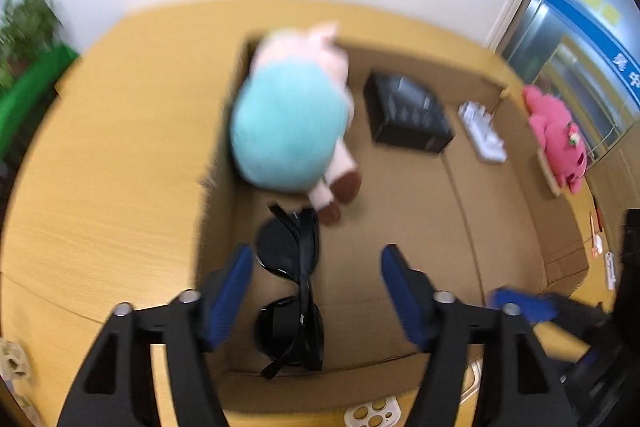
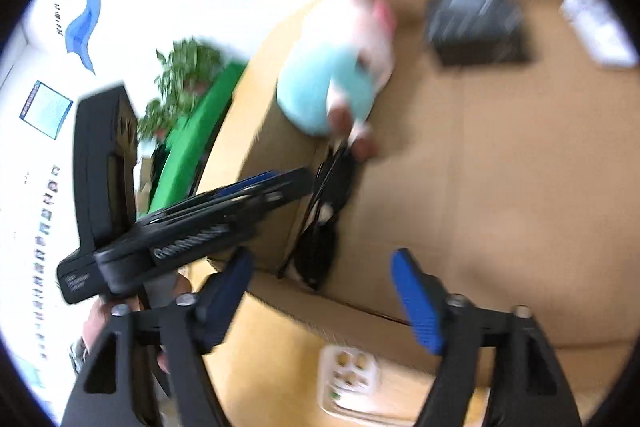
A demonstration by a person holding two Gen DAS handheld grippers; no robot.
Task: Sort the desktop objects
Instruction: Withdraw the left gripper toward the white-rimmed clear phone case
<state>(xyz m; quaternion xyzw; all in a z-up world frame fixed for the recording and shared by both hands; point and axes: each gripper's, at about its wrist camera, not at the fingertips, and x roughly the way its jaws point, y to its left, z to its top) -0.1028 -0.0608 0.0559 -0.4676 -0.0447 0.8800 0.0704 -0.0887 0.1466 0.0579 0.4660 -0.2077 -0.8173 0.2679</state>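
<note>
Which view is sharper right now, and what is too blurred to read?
Left wrist view is sharper: sunglasses and black box read clearly, plush toy smeared. Right wrist view is motion-blurred throughout, wall washed out by glare.

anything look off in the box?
The plush pig lies tipped against the cardboard box's left wall, head over the rim. The sunglasses stand on edge along that wall. Nothing looks spilled or damaged.

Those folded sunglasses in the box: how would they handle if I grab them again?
The sunglasses look rigid, glossy plastic, so probably slippery against the pads. The thin folded arms may splay or snag. Lying flat on the cardboard box floor, they shouldn't roll; likely light.
</note>
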